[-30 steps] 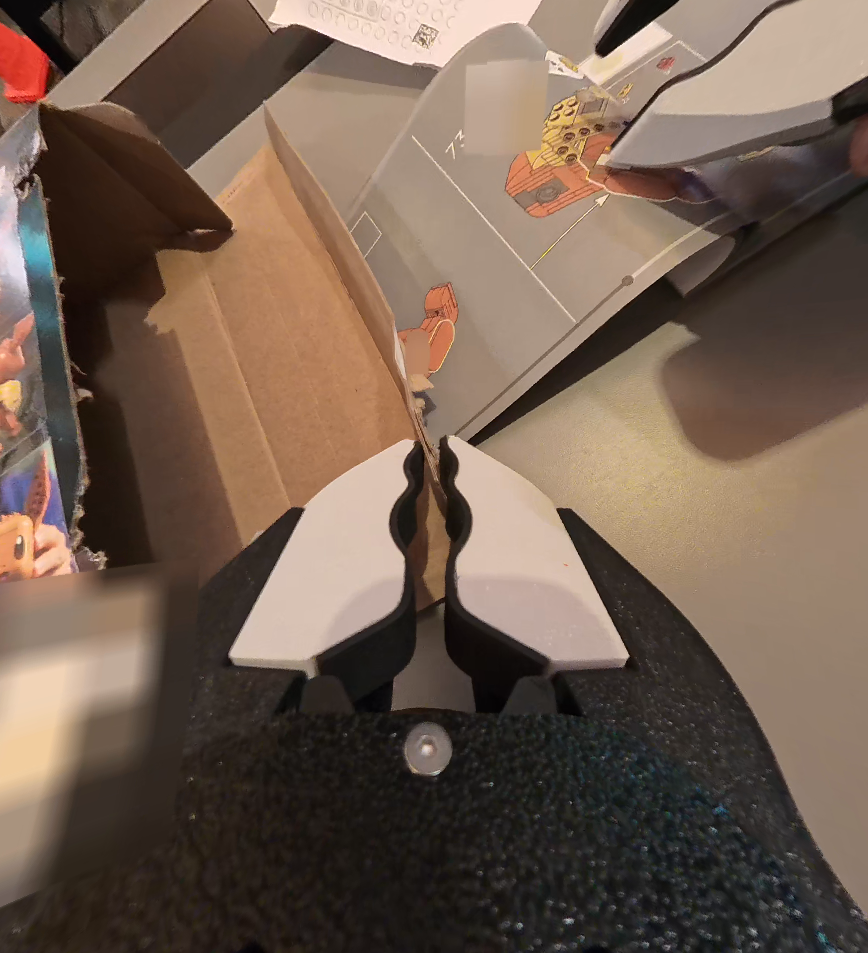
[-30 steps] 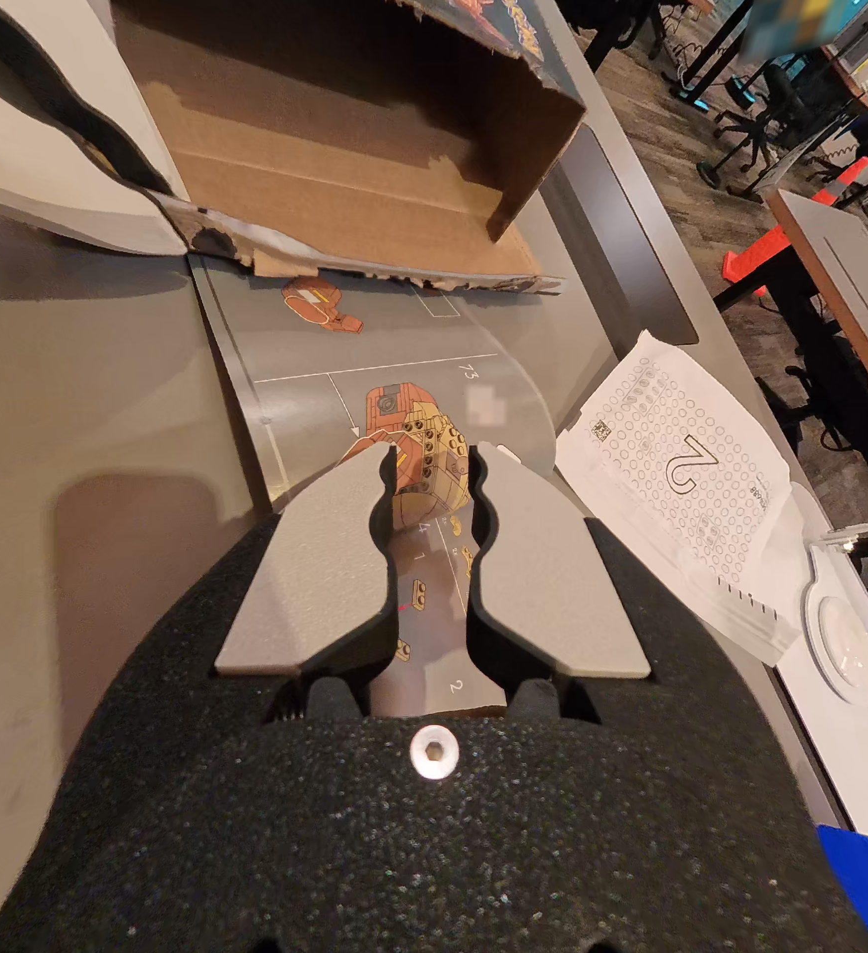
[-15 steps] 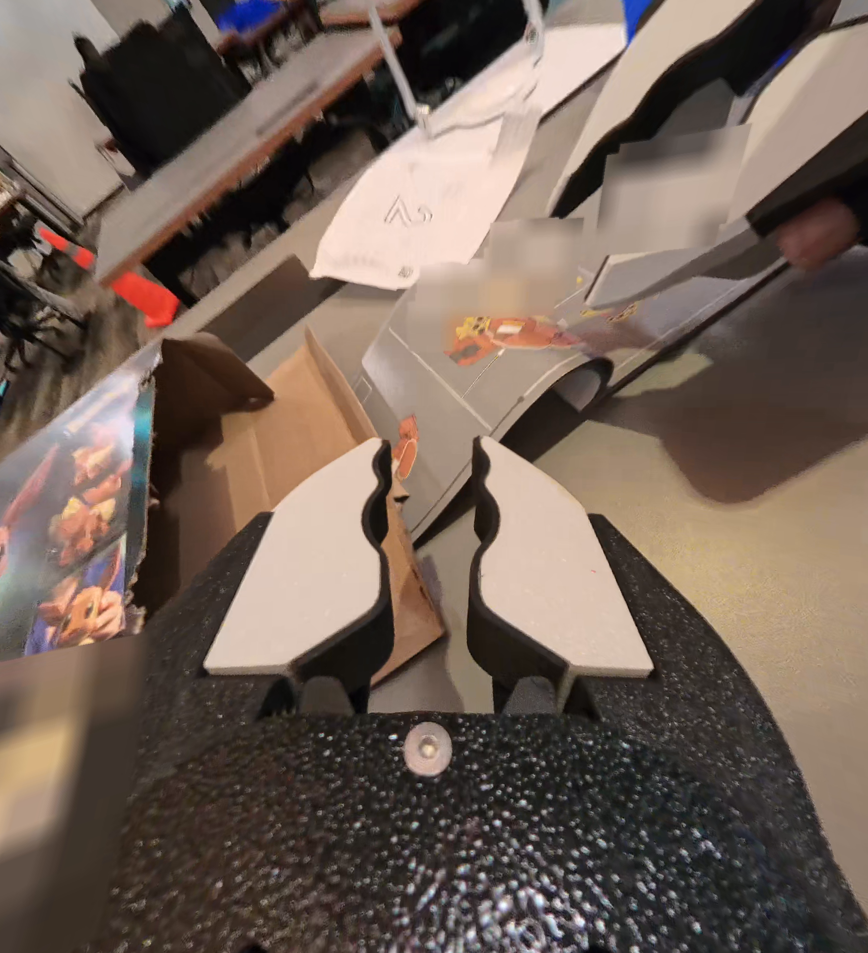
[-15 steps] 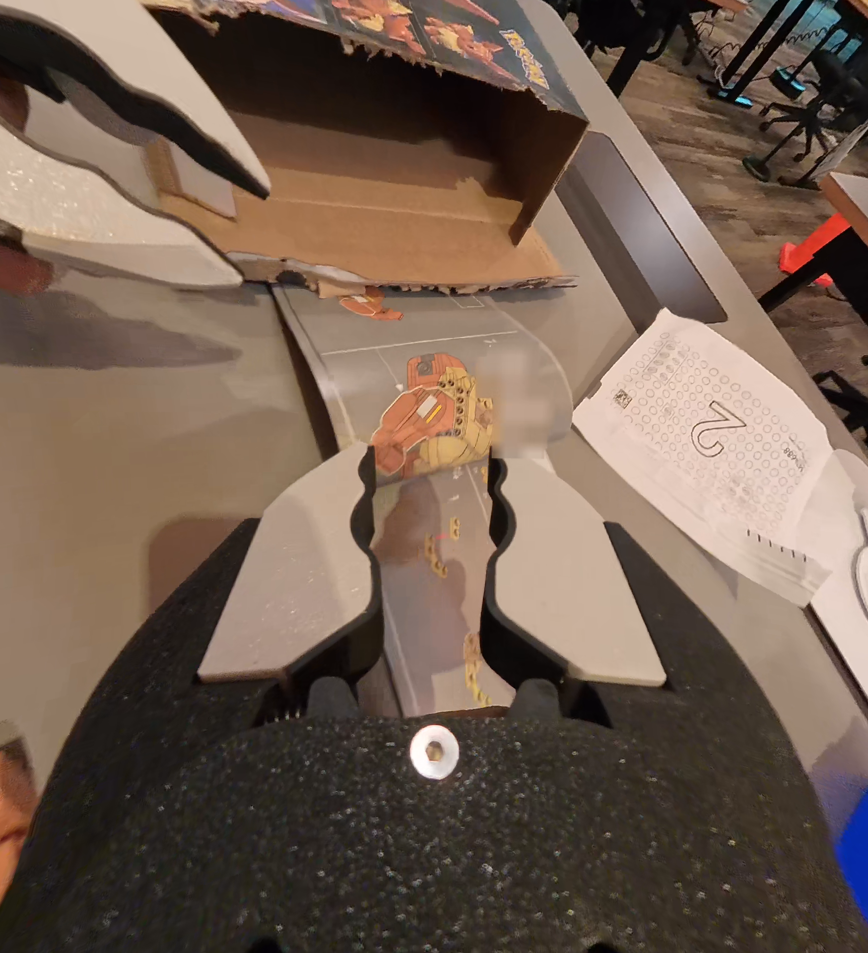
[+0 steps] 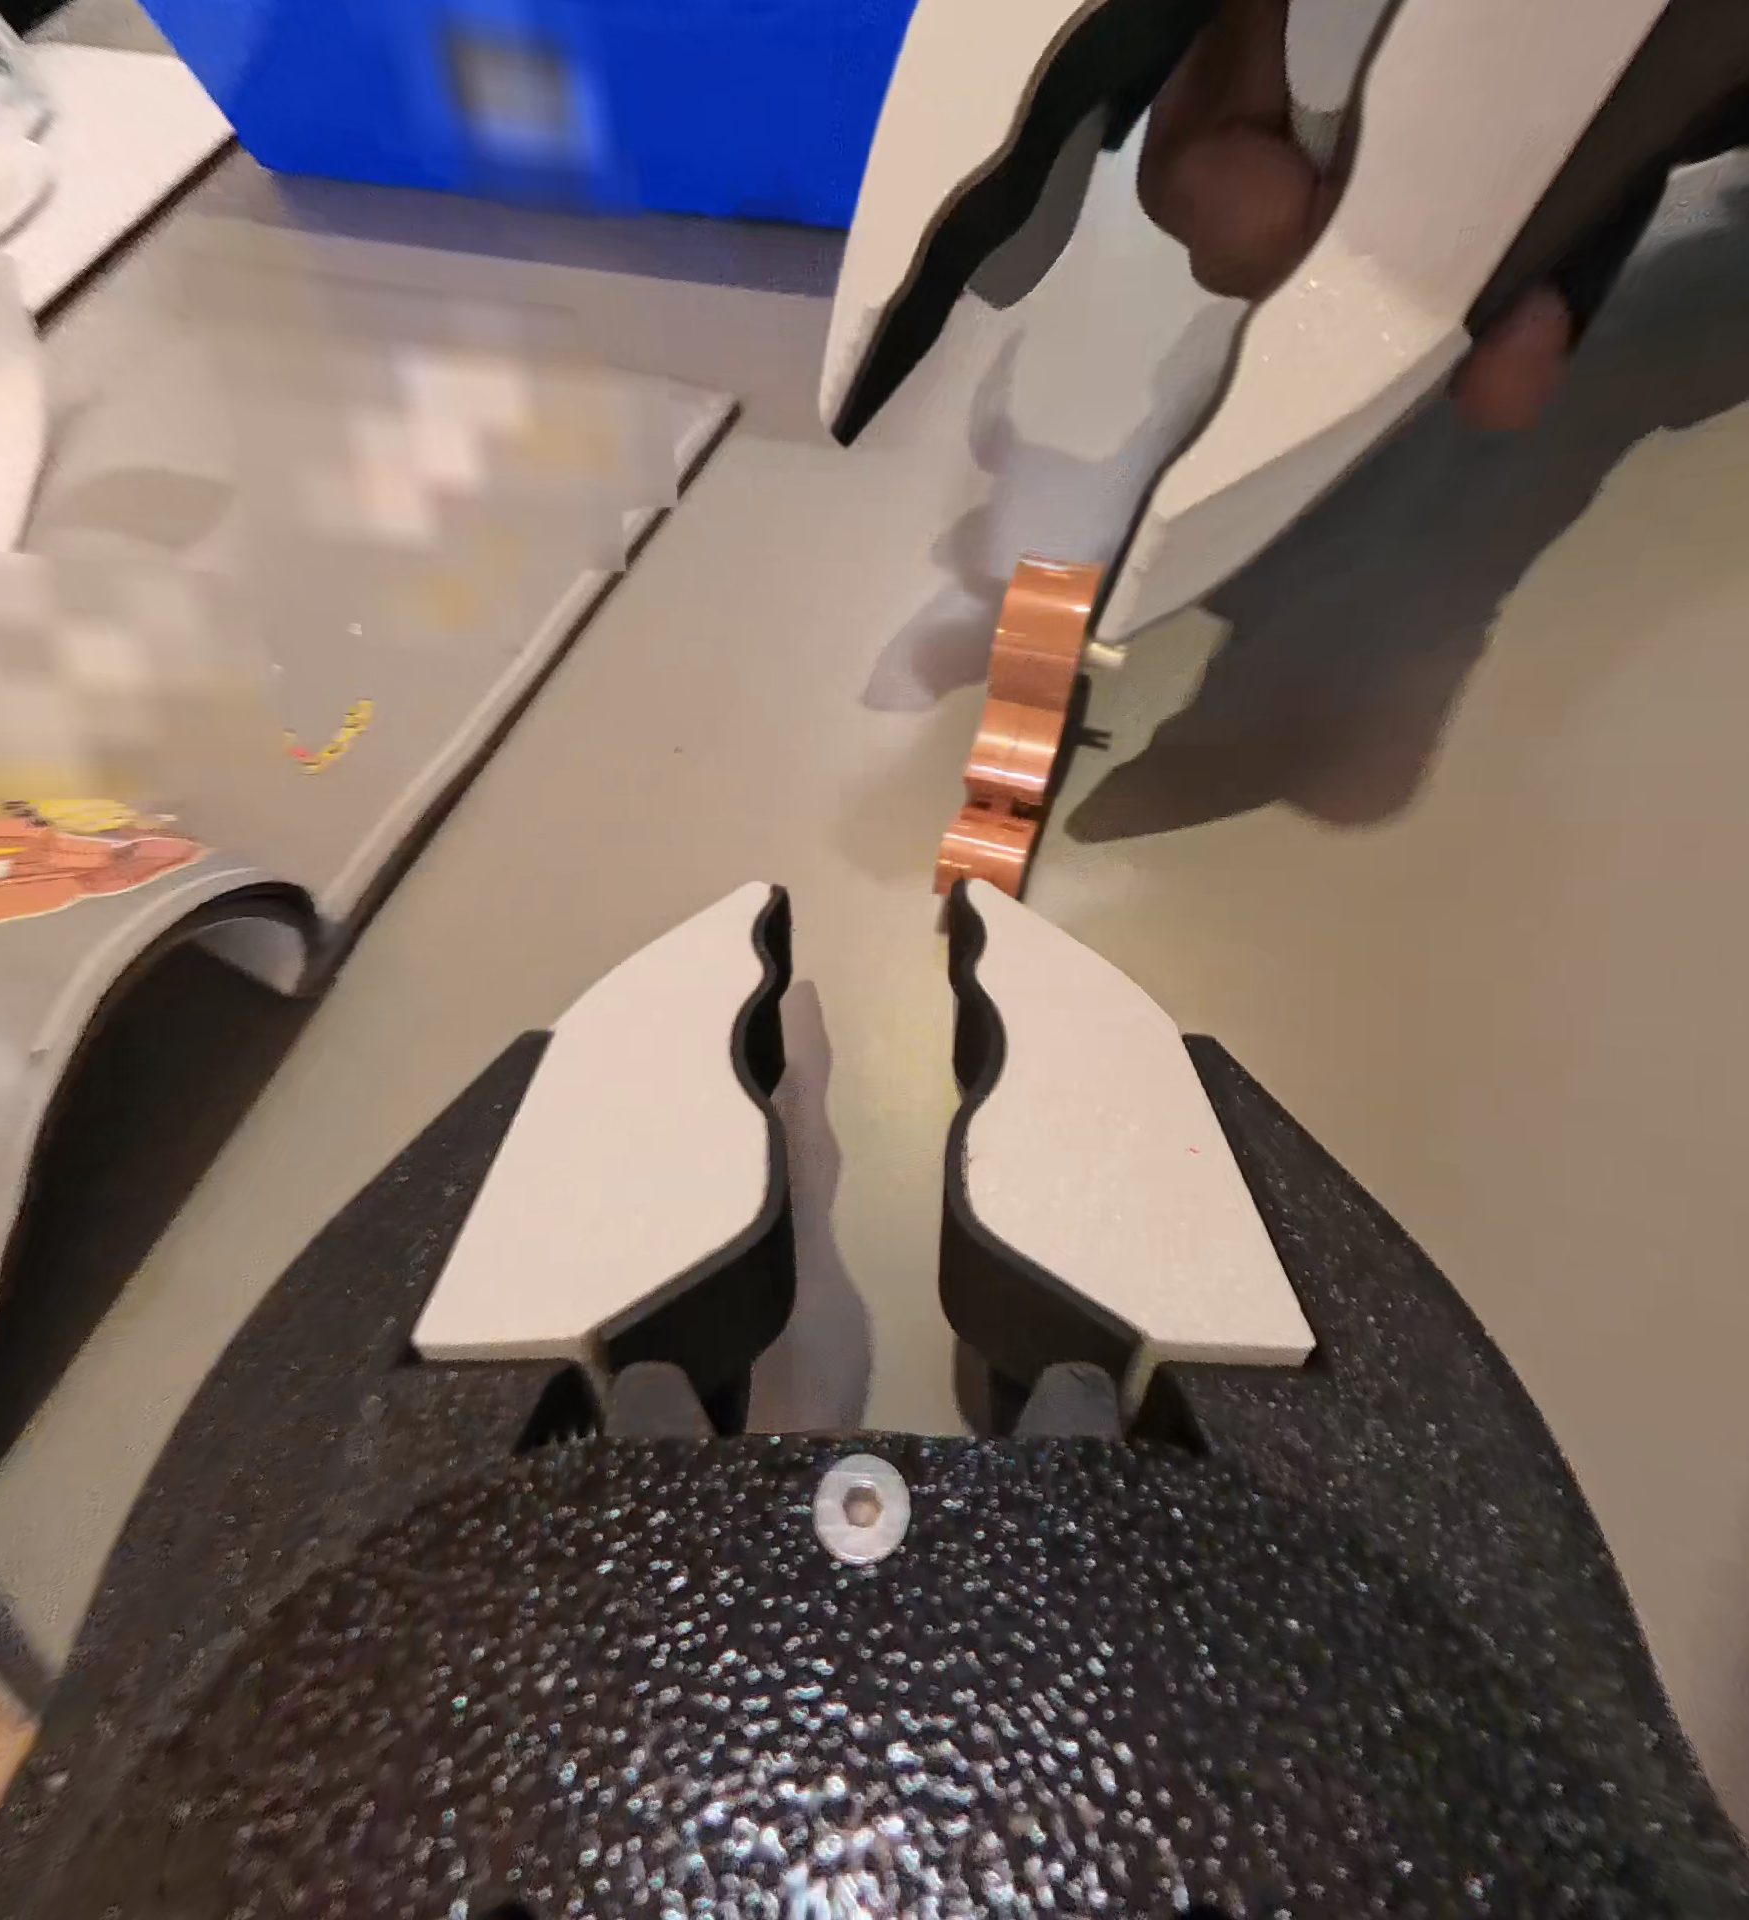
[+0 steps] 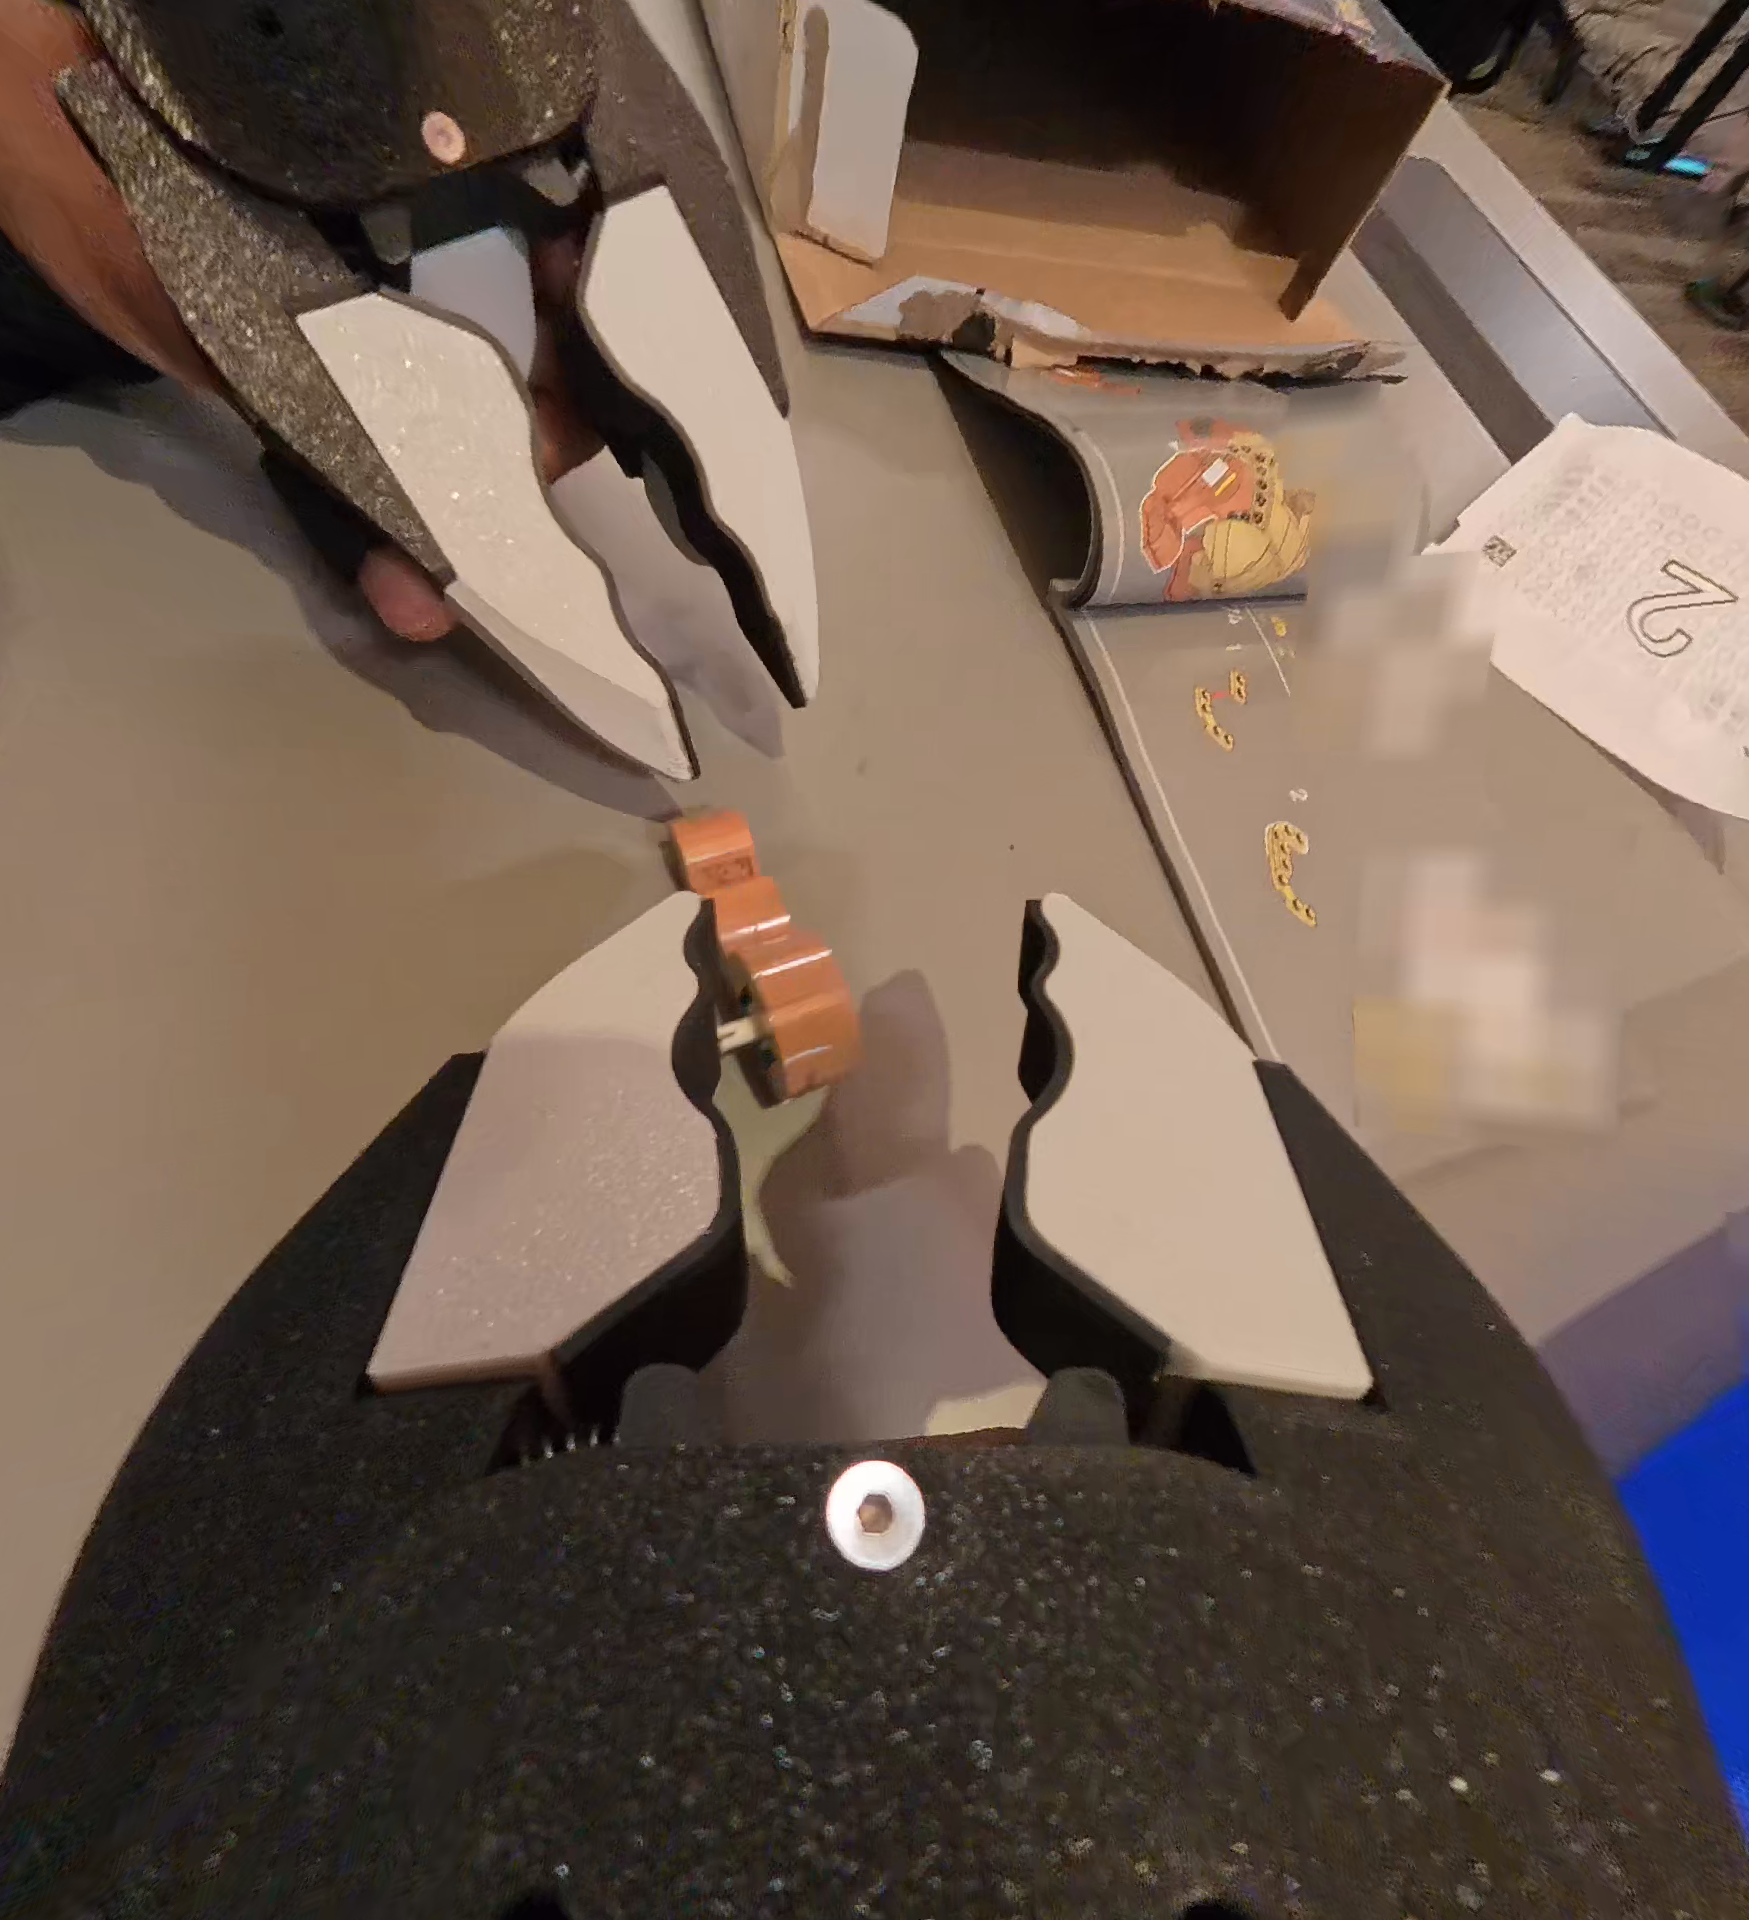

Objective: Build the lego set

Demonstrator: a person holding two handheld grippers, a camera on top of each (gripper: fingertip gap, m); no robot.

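The orange brick piece [image 6: 766, 951] is a chain of small plastic blocks standing on the grey table [image 6: 226, 1039], w/ a pale pin sticking out one side. Looks light, stiff and glossy, so prob a bit slippery, and the blocks may pop apart if squeezed wrong. Best bet imo is to take it across the flat sides of the fattest block, not on the pin.

Right gripper [image 6: 865, 914]: jaws wide apart, holding nothing. The fat end of the piece sits inside the gap, right against the left finger [image 6: 589, 1122]; the other finger is well clear of it. Can't tell if that pad really touches or is just beside it.

Left gripper [image 5: 868, 904]: jaws partly apart, only bare table between them. The far end of the same piece [image 5: 1021, 727] is just past its right fingertip [image 5: 1067, 1122], close but no grip.

Around: an open instruction booklet [image 6: 1369, 831] to the right in the right wrist view, a torn cardboard box [image 6: 1109, 187] behind it, a white printed sheet [image 6: 1628, 623] and a blue bin [image 5: 537, 94].
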